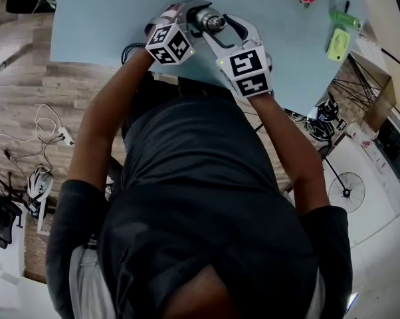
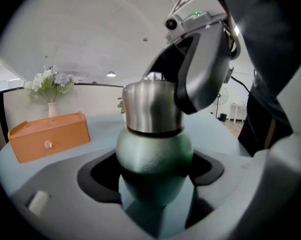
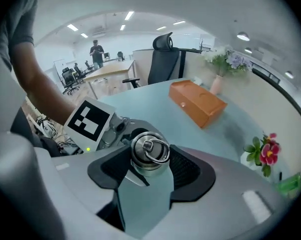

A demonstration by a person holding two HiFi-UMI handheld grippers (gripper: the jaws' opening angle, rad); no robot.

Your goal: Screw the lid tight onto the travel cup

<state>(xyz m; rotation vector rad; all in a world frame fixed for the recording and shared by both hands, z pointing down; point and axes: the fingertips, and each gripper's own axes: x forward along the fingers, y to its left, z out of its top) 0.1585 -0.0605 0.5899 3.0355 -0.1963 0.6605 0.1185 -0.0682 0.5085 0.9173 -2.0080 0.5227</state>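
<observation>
Left hand-held gripper [image 2: 154,178] clamps cup [image 2: 153,151]; right hand-held gripper [image 3: 146,170] clamps lid [image 3: 149,151]; cup base hidden.

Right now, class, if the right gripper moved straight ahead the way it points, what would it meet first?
The silver steel ringed lid, already held between its jaws; what lies beyond is unclear.

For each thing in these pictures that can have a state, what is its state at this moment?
left tool: shut on the travel cup's green body.
right tool: shut on the lid.
travel cup: upright, held, lid on.
lid: seated on the cup; how tight, I cannot tell.
orange box: closed.
vase: upright, with flowers.
</observation>
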